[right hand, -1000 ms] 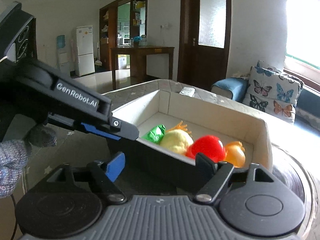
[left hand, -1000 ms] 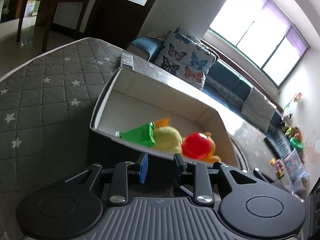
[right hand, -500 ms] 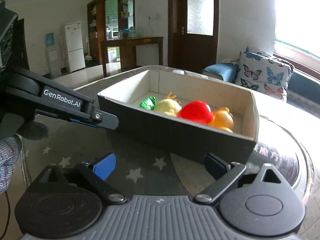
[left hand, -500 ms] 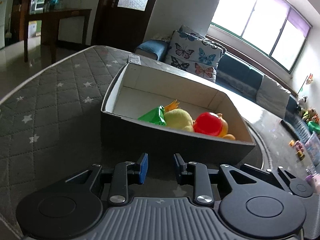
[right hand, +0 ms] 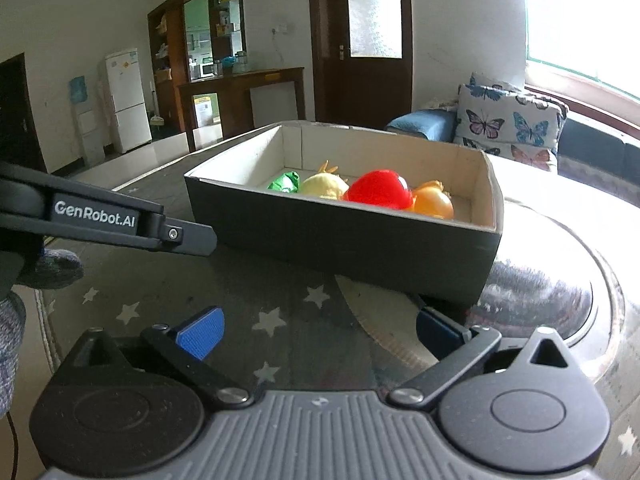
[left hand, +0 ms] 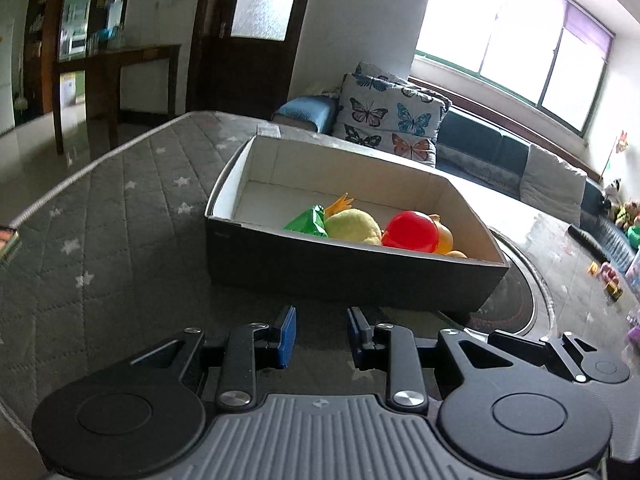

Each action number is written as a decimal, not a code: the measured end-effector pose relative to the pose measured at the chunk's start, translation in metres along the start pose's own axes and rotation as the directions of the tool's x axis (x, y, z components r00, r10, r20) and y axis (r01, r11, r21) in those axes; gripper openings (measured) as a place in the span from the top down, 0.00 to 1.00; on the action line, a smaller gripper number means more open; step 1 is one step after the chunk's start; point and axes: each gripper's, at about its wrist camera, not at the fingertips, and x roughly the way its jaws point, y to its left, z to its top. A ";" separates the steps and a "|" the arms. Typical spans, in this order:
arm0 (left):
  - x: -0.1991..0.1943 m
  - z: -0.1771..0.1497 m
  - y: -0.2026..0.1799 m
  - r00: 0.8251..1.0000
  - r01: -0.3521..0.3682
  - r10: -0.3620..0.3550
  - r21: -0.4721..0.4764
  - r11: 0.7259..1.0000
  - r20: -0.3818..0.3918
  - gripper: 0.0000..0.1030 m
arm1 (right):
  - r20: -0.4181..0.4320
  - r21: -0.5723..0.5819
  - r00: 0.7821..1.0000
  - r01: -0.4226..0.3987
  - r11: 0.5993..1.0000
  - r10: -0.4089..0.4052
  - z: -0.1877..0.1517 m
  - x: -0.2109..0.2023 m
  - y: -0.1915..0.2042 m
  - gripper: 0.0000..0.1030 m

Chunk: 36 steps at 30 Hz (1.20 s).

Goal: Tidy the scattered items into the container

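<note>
A black box with a white inside (left hand: 344,268) (right hand: 340,236) stands on the grey star-patterned table cover. It holds a green packet (left hand: 306,222) (right hand: 285,182), a yellow plush toy (left hand: 354,226) (right hand: 325,186), a red ball (left hand: 410,232) (right hand: 380,190) and an orange toy (left hand: 446,238) (right hand: 434,202). My left gripper (left hand: 321,330) is a little in front of the box, jaws slightly apart and empty. My right gripper (right hand: 318,332) is wide open and empty in front of the box. The left gripper's finger (right hand: 120,224) shows at the left of the right wrist view.
A round glass table top (right hand: 560,280) shows under the cover's right edge. A butterfly cushion (left hand: 392,120) and a dark sofa (left hand: 500,152) lie behind the box. Toys lie on the floor (left hand: 608,276) at the far right. A gloved hand (right hand: 48,268) is at the left.
The box was tilted up off the table a second ago and now rests flat. Both grippers have drawn back from it toward me.
</note>
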 end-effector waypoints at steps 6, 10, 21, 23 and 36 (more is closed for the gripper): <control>-0.005 -0.001 -0.005 1.000 -0.016 0.015 0.028 0.999 0.027 0.71 | 0.001 -0.008 1.000 0.021 1.000 -0.021 0.000 -0.001 0.006 0.00; -0.005 0.000 -0.007 0.999 -0.020 0.019 0.030 0.999 0.035 0.71 | -0.002 0.003 1.000 0.027 1.000 -0.027 0.001 -0.002 0.005 0.00; 0.003 0.004 -0.008 1.000 -0.007 0.007 0.020 1.000 0.010 0.70 | -0.035 0.068 0.999 0.033 0.997 -0.030 0.003 0.002 -0.001 0.00; 0.006 0.005 -0.008 1.000 -0.008 0.008 0.020 1.000 0.004 0.70 | -0.042 0.077 0.999 0.038 0.996 -0.034 0.004 0.004 -0.003 0.00; 0.024 0.015 -0.011 1.000 -0.011 0.012 0.038 0.999 -0.027 0.70 | -0.080 0.110 0.995 0.063 0.992 -0.054 0.015 0.023 -0.016 0.00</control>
